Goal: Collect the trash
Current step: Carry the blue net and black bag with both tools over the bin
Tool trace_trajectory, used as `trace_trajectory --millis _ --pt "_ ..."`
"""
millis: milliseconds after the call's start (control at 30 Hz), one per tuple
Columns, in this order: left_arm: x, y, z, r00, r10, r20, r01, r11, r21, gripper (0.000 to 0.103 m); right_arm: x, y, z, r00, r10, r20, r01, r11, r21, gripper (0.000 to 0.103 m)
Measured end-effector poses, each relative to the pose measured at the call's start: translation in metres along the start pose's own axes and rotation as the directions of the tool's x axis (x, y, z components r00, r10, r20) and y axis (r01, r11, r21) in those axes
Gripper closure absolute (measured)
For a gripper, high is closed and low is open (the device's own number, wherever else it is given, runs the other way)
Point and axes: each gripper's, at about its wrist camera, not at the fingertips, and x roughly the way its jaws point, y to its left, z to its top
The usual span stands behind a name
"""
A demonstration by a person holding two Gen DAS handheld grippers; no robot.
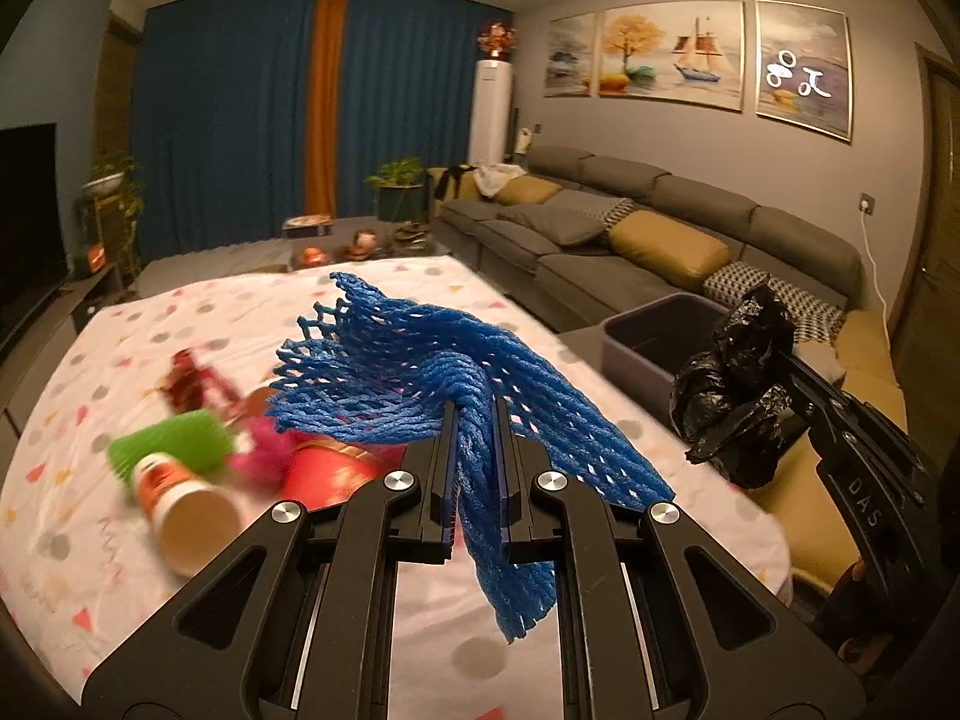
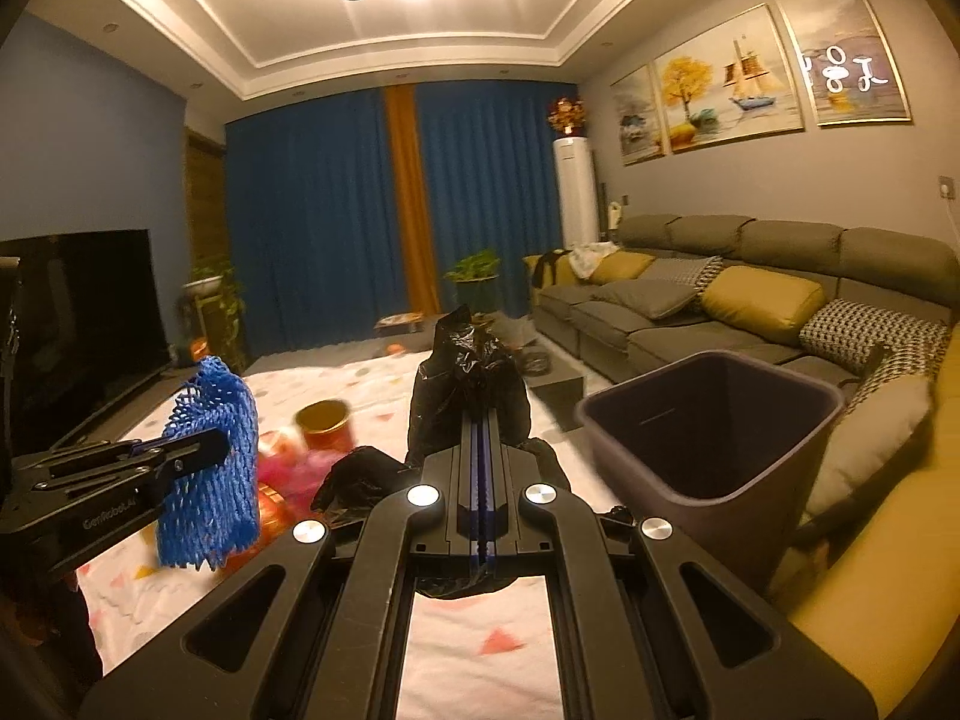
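— What do we have in the way of trash?

— We see a blue foam net sleeve, limp and twisted, lifted above the patterned cloth, its frayed open end pointing away and a tail hanging down. We also see a crumpled black plastic bag, glossy and bunched, raised off the cloth too.

— And on the cloth?

— A green foam net beside a tipped paper cup with its open mouth toward us, a pink scrap, a red wrapper and a red tub, all blurred, lying close together.

— The bin?

— We see the dark purple bin upright and open, standing just beside the cloth's right edge.
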Motion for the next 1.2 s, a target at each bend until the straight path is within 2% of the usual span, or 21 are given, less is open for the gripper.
trace_trajectory --millis 267,533,833,1200 --pt "0.038 -0.044 0.028 0.998 -0.067 0.007 0.067 0.997 0.032 0.094 0.015 -0.045 0.019 0.994 -0.105 0.033 0.105 0.994 0.017 0.101" --pt "0.088 -0.084 0.05 0.991 -0.136 -0.007 0.136 0.99 0.049 0.094 0.034 -0.088 0.04 0.979 -0.194 0.063 0.192 0.981 0.035 0.101" --pt "0.147 -0.122 0.061 0.982 -0.185 -0.049 0.187 0.981 0.058 0.094 0.053 -0.117 0.04 0.967 -0.249 0.06 0.245 0.968 0.059 0.101" --pt "0.191 -0.14 0.056 0.965 -0.248 -0.09 0.251 0.967 0.035 0.094 0.074 -0.135 0.029 0.96 -0.278 0.019 0.276 0.959 0.071 0.101"
